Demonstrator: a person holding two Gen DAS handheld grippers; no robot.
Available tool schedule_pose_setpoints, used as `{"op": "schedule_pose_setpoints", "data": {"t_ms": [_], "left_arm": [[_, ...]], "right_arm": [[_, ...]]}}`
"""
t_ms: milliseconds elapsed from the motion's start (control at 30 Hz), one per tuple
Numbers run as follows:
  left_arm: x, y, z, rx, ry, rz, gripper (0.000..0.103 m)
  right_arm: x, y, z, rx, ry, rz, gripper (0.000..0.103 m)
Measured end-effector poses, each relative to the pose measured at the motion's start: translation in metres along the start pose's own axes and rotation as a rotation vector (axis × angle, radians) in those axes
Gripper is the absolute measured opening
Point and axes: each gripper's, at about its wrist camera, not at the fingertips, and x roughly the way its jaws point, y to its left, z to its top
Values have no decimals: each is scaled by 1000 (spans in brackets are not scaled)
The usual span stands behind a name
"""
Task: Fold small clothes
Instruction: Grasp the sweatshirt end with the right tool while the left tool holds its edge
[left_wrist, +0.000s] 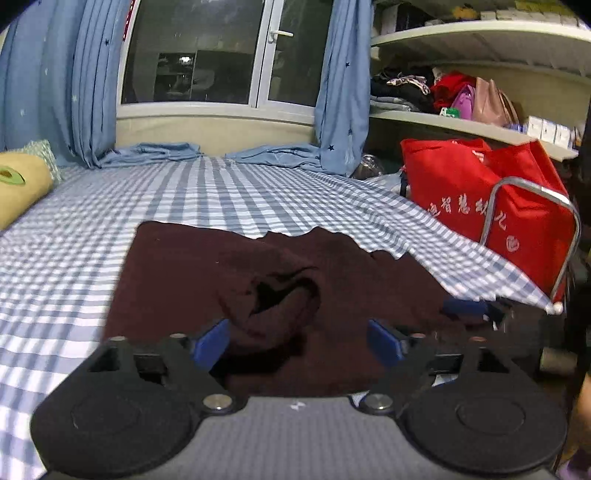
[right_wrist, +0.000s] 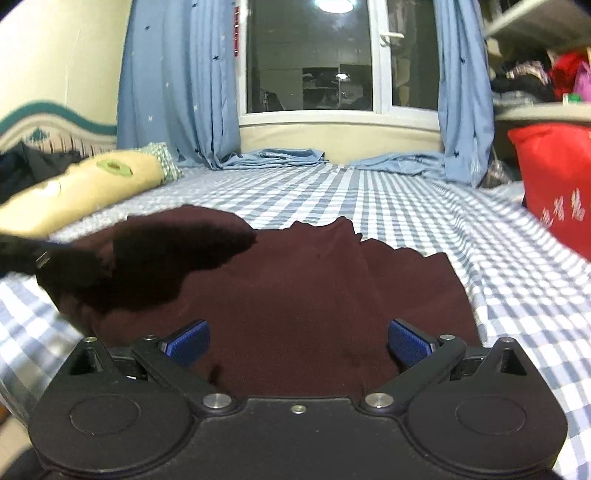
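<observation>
A dark maroon garment (left_wrist: 207, 273) lies spread on the blue-and-white checked bed sheet (left_wrist: 221, 192), with a rumpled fold and dark opening near its middle. My left gripper (left_wrist: 297, 341) is open just above the garment's near edge, its blue pads wide apart and empty. In the right wrist view the same garment (right_wrist: 314, 288) lies flat, and my right gripper (right_wrist: 299, 339) is open above its near edge, holding nothing. A dark blurred shape (right_wrist: 55, 266), apparently the left gripper, reaches over the garment's left side there.
A yellow pillow (right_wrist: 85, 184) lies at the bed's left. A red bag (left_wrist: 480, 192) with a metal frame (left_wrist: 535, 221) stands past the bed's right edge, under cluttered shelves (left_wrist: 461, 122). Blue curtains (right_wrist: 177, 81) and a window (right_wrist: 310, 55) are at the far end.
</observation>
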Motion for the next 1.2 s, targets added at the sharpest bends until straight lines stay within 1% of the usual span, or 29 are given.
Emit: {"op": "schedule_pose_setpoints", "data": {"t_ms": [67,133,233,300,367,433,467,533,567,600,633,667,700,733,767,800,833,867,900,967,1000,1100,1200], "left_arm": [[-11,2,-4,27,1,34,92],[-21,8,-9,46,-4,104,96],[-30,21,-15,71,-18,210,97],[-26,29,-15,77,0,259,97],[-19,36,-15,88,11,275,97],[-13,38,-15,109,28,273,96],[-9,39,-15,119,40,275,96],[-2,38,-16,149,54,280,96],[2,36,-16,178,64,282,96],[5,36,-17,205,72,286,94],[8,34,-17,226,78,291,87],[12,32,-18,242,82,293,83],[13,32,-18,250,85,288,76],[14,32,-17,248,83,286,73],[14,32,-15,242,74,286,70],[13,33,-13,236,68,285,62],[13,34,-11,232,65,290,51],[14,34,-8,231,64,299,44],[14,32,-6,239,70,313,36],[16,28,0,262,83,318,31],[15,22,2,277,82,320,26],[15,2,8,319,62,311,26],[18,-24,13,356,35,288,26]], "right_arm": [[0,-3,6,56,-5,34,102],[1,-6,13,114,-10,74,102],[6,-9,24,229,-15,158,102],[17,-12,33,326,-1,232,102],[36,-12,43,435,31,305,102],[54,-8,54,502,63,358,102],[65,-4,59,526,86,371,102],[83,5,68,539,133,359,101],[91,9,71,533,150,350,99],[99,13,74,522,166,343,97],[106,17,76,514,183,337,93],[112,20,77,510,200,329,86],[118,23,77,509,207,320,81],[121,27,76,508,210,312,66],[124,28,77,506,214,302,45],[127,30,77,503,212,294,36],[131,32,78,497,205,285,22],[130,34,79,487,189,280,11],[126,36,81,474,166,280,9],[122,37,88,445,115,278,6],[116,36,93,429,85,277,6],[98,28,110,389,7,262,5],[80,8,125,371,-39,240,5]]}}
